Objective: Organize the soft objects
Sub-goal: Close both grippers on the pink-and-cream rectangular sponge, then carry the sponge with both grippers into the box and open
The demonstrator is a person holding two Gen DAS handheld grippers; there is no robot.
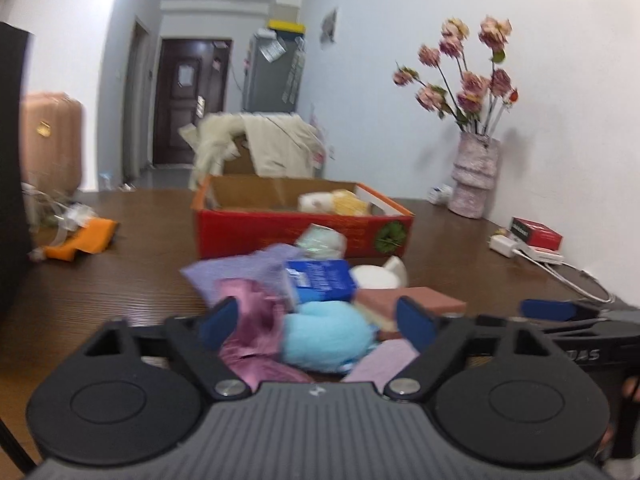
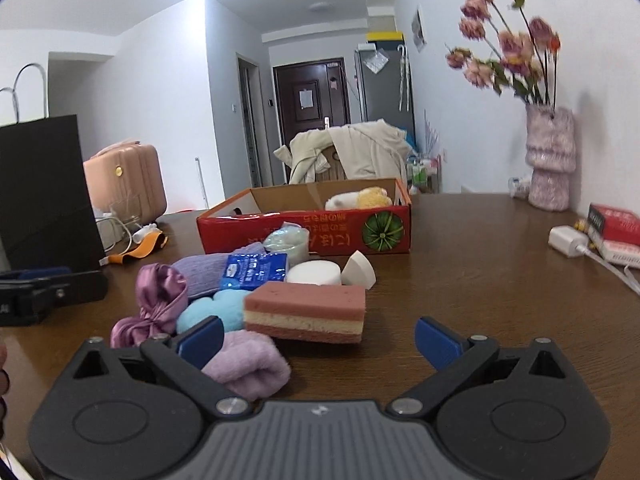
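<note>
A pile of soft things lies on the brown table (image 2: 460, 272): a pink-and-cream layered sponge (image 2: 306, 312), a light blue plush (image 1: 326, 336), a purple satin bow (image 2: 158, 300), a lilac rolled towel (image 2: 250, 368), a blue tissue pack (image 2: 256, 272), a round white sponge (image 2: 314, 274) and a lavender cloth (image 1: 240, 272). Behind stands a red cardboard box (image 1: 300, 228) holding a white and yellow plush (image 2: 360, 199). My left gripper (image 1: 318, 322) is open, its fingers either side of the blue plush. My right gripper (image 2: 318, 340) is open just before the layered sponge.
A vase of pink flowers (image 2: 550, 160) stands at the far right by the wall. A red book (image 2: 616, 222) and white charger (image 2: 566, 242) lie at the right edge. A black paper bag (image 2: 44, 192) and an orange strap (image 1: 86, 238) are on the left.
</note>
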